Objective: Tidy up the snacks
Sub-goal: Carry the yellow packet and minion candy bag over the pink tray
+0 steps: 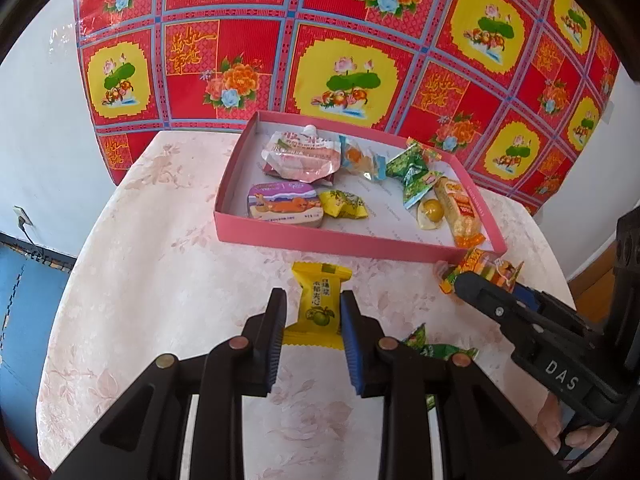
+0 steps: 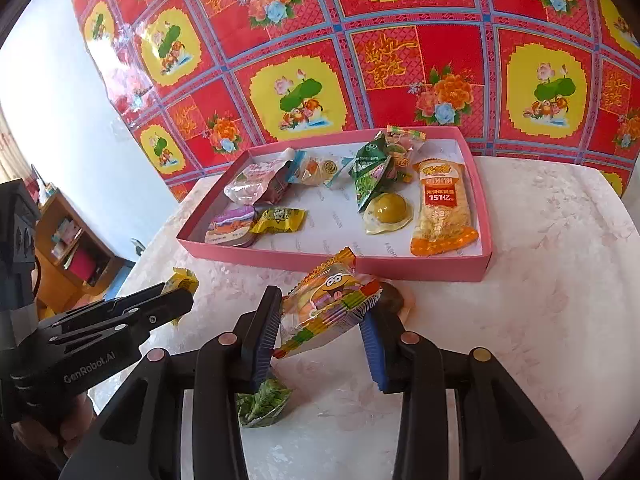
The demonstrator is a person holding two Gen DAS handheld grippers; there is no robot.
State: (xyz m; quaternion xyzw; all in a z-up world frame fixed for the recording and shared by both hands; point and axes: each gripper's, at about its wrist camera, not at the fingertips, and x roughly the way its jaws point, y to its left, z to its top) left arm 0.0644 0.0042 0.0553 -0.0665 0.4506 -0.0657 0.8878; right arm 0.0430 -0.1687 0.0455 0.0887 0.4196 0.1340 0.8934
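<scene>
A pink box (image 1: 320,240) (image 2: 400,270) with several snacks inside stands on the table. My left gripper (image 1: 313,306) straddles a yellow snack packet (image 1: 318,300) lying on the table; the jaws stand close at its sides, and I cannot tell if they grip it. My right gripper (image 2: 320,312) holds a colourful burger-candy packet (image 2: 328,304) between its jaws, just in front of the box; it also shows in the left wrist view (image 1: 486,268). A green candy (image 2: 262,402) (image 1: 440,348) lies on the table under the right gripper.
The round table (image 1: 140,280) (image 2: 540,320) has a pale floral cloth. A red and yellow patterned sheet (image 1: 320,40) hangs behind it. A brown round thing (image 2: 392,300) lies by the box front. A wooden shelf (image 2: 68,248) stands at the left.
</scene>
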